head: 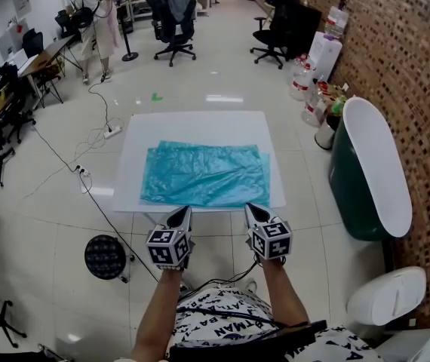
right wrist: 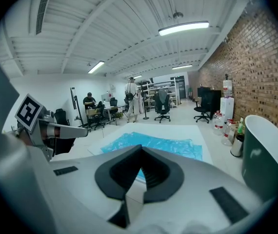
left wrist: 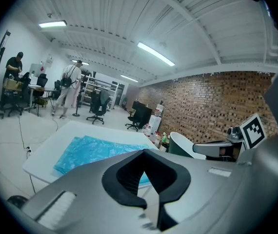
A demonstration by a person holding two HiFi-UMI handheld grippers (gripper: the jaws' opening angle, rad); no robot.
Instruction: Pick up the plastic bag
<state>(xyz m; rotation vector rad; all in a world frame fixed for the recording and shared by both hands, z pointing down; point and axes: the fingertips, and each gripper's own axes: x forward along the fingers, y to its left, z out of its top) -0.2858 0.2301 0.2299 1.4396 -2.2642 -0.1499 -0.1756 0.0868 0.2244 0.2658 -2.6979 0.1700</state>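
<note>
A flat teal plastic bag lies spread on a white table; it also shows in the left gripper view as the bag and in the right gripper view as the bag. My left gripper hovers at the table's near edge, just short of the bag, jaws shut with nothing between them. My right gripper is beside it at the same edge, also shut and empty. Both point forward and slightly down toward the bag.
A green tub with a white lid stands right of the table by the brick wall. A black stool and cables lie at the left. Office chairs and a person are farther back.
</note>
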